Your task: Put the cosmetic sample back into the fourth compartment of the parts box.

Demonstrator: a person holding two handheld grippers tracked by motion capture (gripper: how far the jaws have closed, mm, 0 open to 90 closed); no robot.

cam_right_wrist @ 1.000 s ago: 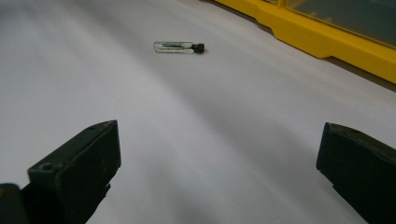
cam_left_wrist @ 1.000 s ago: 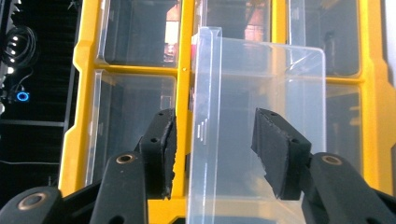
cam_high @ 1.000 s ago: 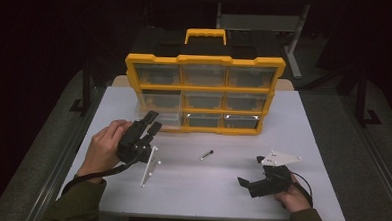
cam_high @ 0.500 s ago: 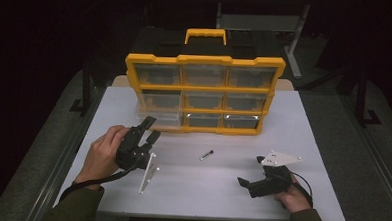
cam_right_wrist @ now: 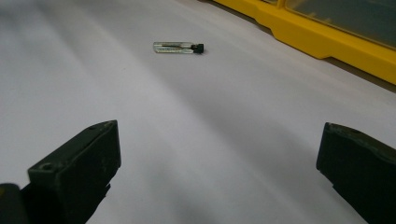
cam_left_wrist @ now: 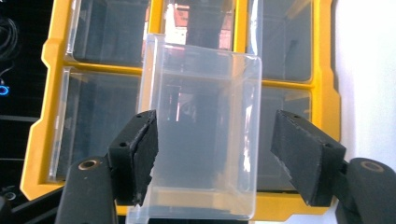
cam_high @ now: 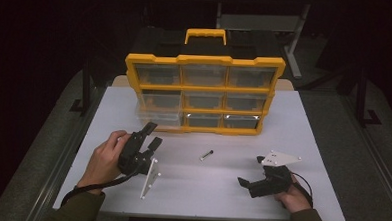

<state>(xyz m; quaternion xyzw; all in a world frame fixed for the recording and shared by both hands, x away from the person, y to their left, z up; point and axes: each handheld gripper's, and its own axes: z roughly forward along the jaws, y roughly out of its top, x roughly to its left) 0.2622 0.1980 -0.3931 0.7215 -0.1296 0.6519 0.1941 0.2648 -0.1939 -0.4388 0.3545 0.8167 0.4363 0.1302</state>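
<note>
A yellow organizer [cam_high: 204,61] with clear drawers stands upright at the back of the white table [cam_high: 220,191]. Its lower-left clear drawer [cam_high: 157,117] sticks out toward me. My left gripper [cam_high: 152,133] sits just in front of it, and its jaws have just been opening. In the left gripper view the drawer [cam_left_wrist: 205,116] lies between the jaws of the left gripper [cam_left_wrist: 215,149]; the right pad stands clear of its wall. A small glass vial with a black cap [cam_high: 206,154] lies mid-table. My right gripper [cam_high: 250,170] rests open at the front right, with the vial [cam_right_wrist: 178,47] farther ahead of its jaws [cam_right_wrist: 219,158].
The organizer's yellow carry handle [cam_high: 205,35] rises at its top. Dark floor and metal stand legs surround the table. A cable trails from each gripper toward the table's front edge.
The left gripper has drawn back a little from the organizer toward me, and its jaws stand wider. The clear drawer now juts out. The right gripper and the vial have not moved.
</note>
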